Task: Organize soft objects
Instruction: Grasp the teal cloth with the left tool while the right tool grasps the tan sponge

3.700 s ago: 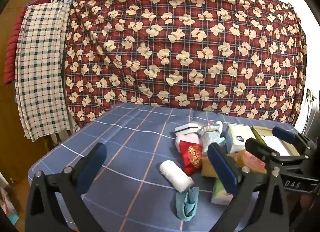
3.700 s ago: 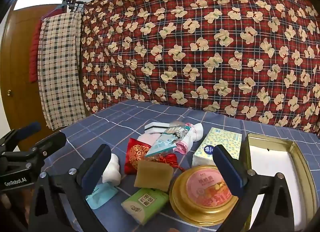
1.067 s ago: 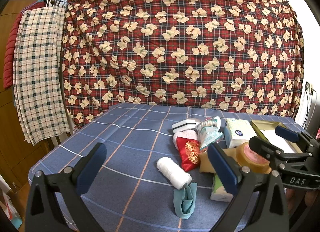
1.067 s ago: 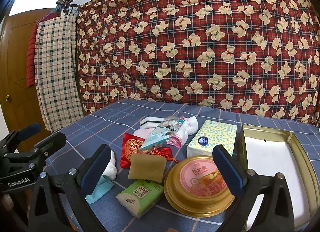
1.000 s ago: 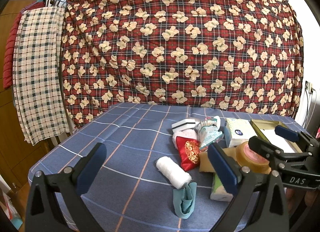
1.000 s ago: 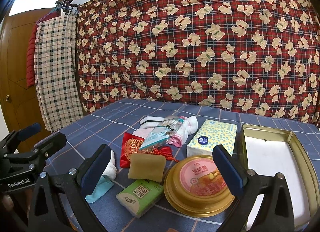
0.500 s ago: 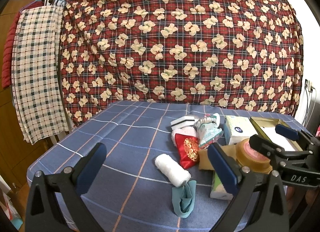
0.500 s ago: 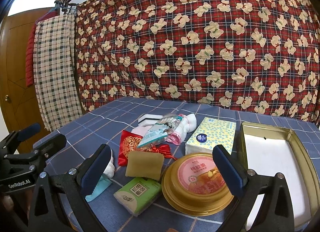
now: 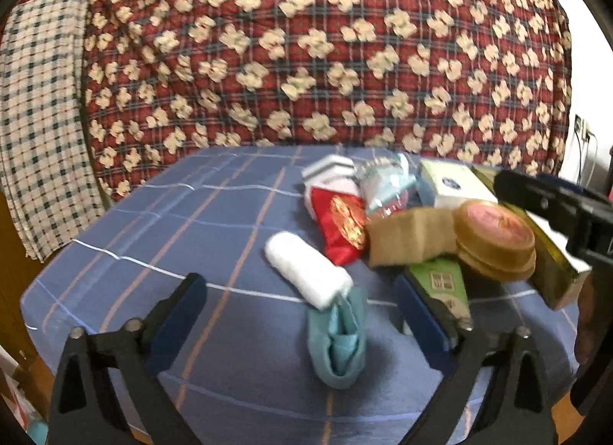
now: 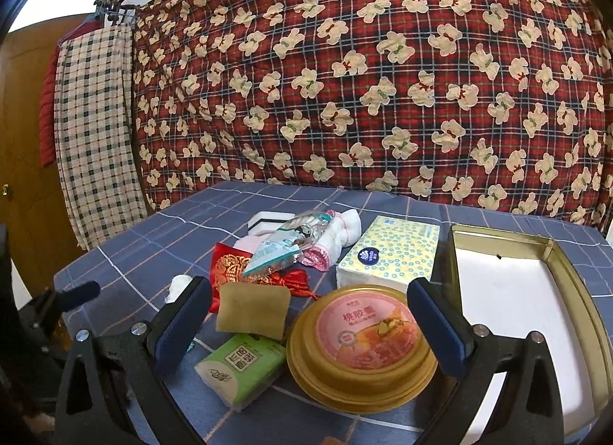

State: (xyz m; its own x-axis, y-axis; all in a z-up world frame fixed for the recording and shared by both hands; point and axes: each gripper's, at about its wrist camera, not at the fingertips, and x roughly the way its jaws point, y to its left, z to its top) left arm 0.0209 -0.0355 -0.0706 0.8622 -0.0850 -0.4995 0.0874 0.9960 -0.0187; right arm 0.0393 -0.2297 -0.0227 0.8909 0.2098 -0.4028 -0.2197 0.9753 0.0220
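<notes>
A pile of soft items lies on the blue checked table [image 9: 161, 222]. A white rolled towel [image 9: 306, 270] and a teal cloth [image 9: 339, 341] lie nearest my open, empty left gripper [image 9: 302, 318]. Behind them are a red embroidered pouch [image 9: 341, 222], a tan sponge [image 10: 253, 311], a green tissue pack [image 10: 241, 366], a pink rolled towel [image 10: 325, 249] and a yellow tissue pack [image 10: 390, 249]. My right gripper [image 10: 310, 318] is open and empty above the sponge and a round gold tin [image 10: 364, 341]. An open gold box [image 10: 509, 291] sits at the right.
A red plaid quilt with cream bears [image 10: 364, 81] hangs behind the table. A checked cloth [image 10: 95, 130] hangs at the left by a wooden door [image 10: 23, 138]. The table's front and left edges [image 9: 42, 291] are near the left gripper.
The left gripper has moved forward and down toward the white towel and teal cloth, which now look larger. The right gripper has moved slightly closer to the pile. Nothing is held.
</notes>
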